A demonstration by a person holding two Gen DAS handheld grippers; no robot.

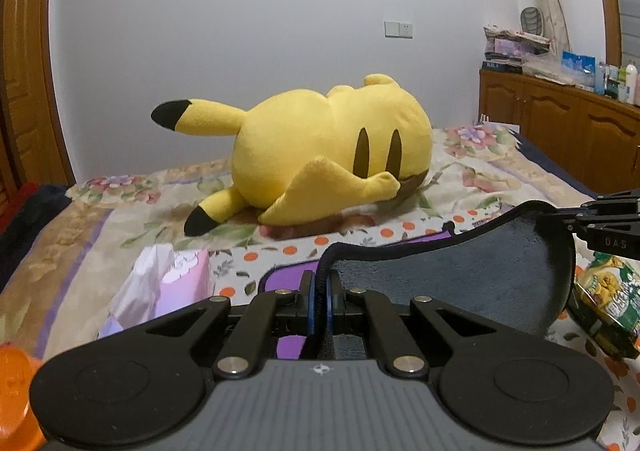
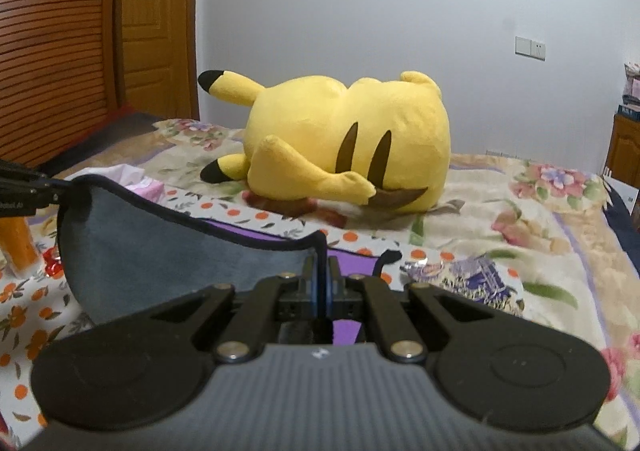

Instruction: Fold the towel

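The towel [image 1: 460,275] is grey on one face and purple on the other, with a dark hem. It hangs lifted above the bed between both grippers. My left gripper [image 1: 320,283] is shut on one corner of its hem. My right gripper [image 2: 320,271] is shut on the other corner; the towel [image 2: 160,251] sags to its left. The right gripper also shows at the right edge of the left wrist view [image 1: 592,219], and the left gripper at the left edge of the right wrist view [image 2: 36,187]. The purple part [image 2: 352,255] lies flat below.
A big yellow plush toy [image 1: 320,155] lies on the flowered bed cover [image 1: 480,179] beyond the towel. A pink tissue pack [image 1: 168,283] is to the left, a green snack bag [image 1: 604,299] to the right, a foil packet [image 2: 464,279] nearby, an orange object [image 2: 20,247] at the left.
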